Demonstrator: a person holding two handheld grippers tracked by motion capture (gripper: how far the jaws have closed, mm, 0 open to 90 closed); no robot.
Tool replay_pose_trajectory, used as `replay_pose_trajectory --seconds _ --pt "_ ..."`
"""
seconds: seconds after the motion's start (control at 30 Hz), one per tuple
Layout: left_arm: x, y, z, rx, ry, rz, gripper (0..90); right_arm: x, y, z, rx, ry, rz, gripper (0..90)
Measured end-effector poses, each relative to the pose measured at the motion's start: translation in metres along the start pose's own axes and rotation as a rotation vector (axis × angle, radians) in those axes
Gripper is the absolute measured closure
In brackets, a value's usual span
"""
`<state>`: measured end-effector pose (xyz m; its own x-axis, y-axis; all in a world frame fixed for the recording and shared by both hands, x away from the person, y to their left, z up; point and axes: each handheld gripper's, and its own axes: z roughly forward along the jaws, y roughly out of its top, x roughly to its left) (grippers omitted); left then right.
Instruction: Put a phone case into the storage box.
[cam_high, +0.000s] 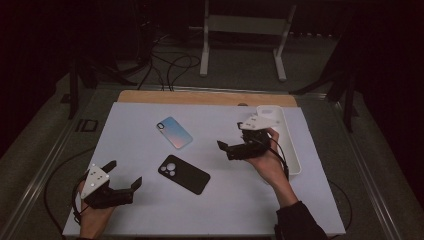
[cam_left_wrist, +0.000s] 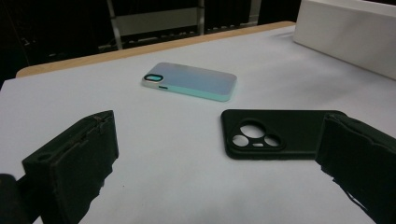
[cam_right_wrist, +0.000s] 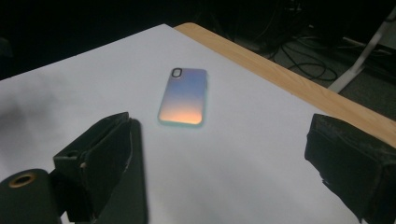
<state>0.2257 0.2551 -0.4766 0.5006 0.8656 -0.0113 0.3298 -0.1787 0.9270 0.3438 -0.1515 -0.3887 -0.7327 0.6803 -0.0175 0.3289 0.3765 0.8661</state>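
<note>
A phone case with a blue-to-pink gradient (cam_high: 174, 132) (cam_left_wrist: 191, 81) (cam_right_wrist: 183, 95) lies flat on the white sheet, left of centre. A black phone case (cam_high: 183, 174) (cam_left_wrist: 275, 133) with round camera cutouts lies nearer to me. My left gripper (cam_high: 124, 173) (cam_left_wrist: 219, 122) sits low at the near left, open and empty, with the black case just beyond its right jaw. My right gripper (cam_high: 231, 136) (cam_right_wrist: 222, 123) hovers at the right, open and empty, and points left toward the gradient case.
A long white tray (cam_high: 295, 150) (cam_left_wrist: 350, 32) stands along the sheet's right side, behind my right hand, with a white case-like piece (cam_high: 268, 112) at its far end. The wooden table edge (cam_high: 200, 97) runs along the back. Cables and white stand legs (cam_high: 204, 50) are on the floor beyond.
</note>
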Motion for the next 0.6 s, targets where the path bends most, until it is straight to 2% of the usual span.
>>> replay_pose_trajectory --seconds 0.17,0.33,0.37,0.4,0.53,0.6 --pt "0.000 0.000 0.000 -0.001 0.002 -0.003 0.0 0.005 0.024 0.032 0.070 0.009 -0.026 7.4" --pt "0.001 0.000 -0.001 -0.002 0.003 -0.005 0.0 0.012 0.041 0.066 0.142 0.016 -0.056 7.4" --pt "0.002 0.000 -0.001 -0.002 0.003 -0.005 0.0 0.015 0.045 0.079 0.173 0.015 -0.072 7.4" --pt "0.002 0.000 -0.001 -0.002 0.003 -0.006 0.0 0.015 0.045 0.079 0.173 0.015 -0.072 7.4" --pt "0.002 0.000 -0.001 -0.004 0.003 -0.008 0.0 0.018 0.049 0.106 0.226 0.021 -0.082 7.4" --pt "0.002 0.000 -0.001 -0.005 0.003 -0.009 0.0 0.019 0.050 0.118 0.242 0.027 -0.070 7.4"
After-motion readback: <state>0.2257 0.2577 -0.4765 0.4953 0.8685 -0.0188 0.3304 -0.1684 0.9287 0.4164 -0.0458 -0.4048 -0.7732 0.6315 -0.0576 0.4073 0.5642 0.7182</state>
